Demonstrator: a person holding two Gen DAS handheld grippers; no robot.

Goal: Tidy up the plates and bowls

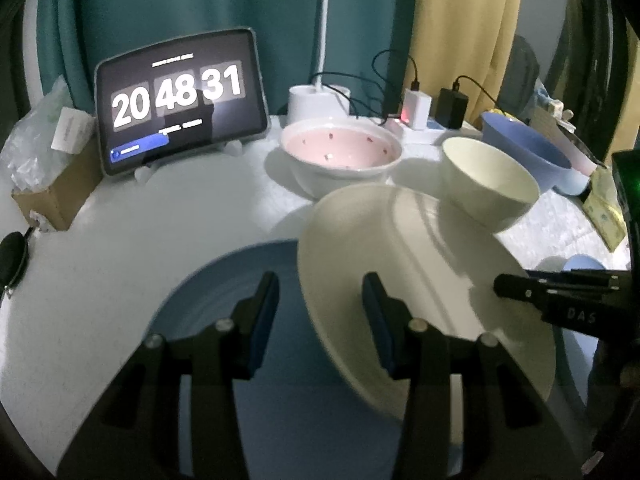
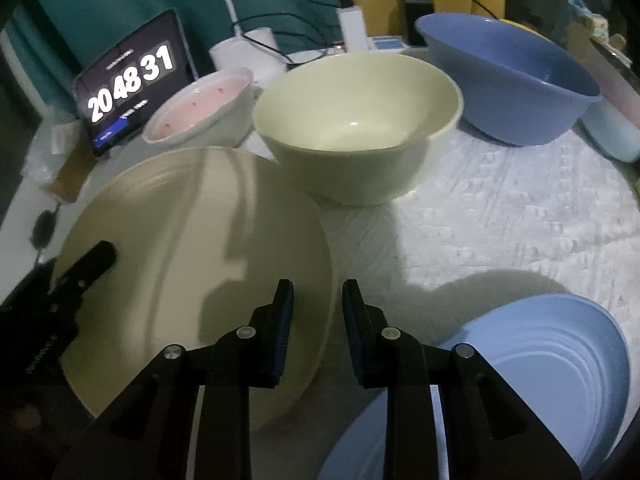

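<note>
The cream plate (image 2: 192,264) stands tilted, its right rim between the narrow jaws of the right gripper (image 2: 316,312), and I cannot tell if the pads press it. The left gripper (image 1: 320,312) straddles its left rim, jaws half open. Behind the plate sits a cream bowl (image 2: 356,128); under it lies a blue plate (image 1: 224,292).

- Tablet (image 1: 182,100) far back, left of the left gripper (image 1: 320,320), flashes "20 48 31".
- Right gripper's (image 2: 316,320) arm reads "DAS".
</note>
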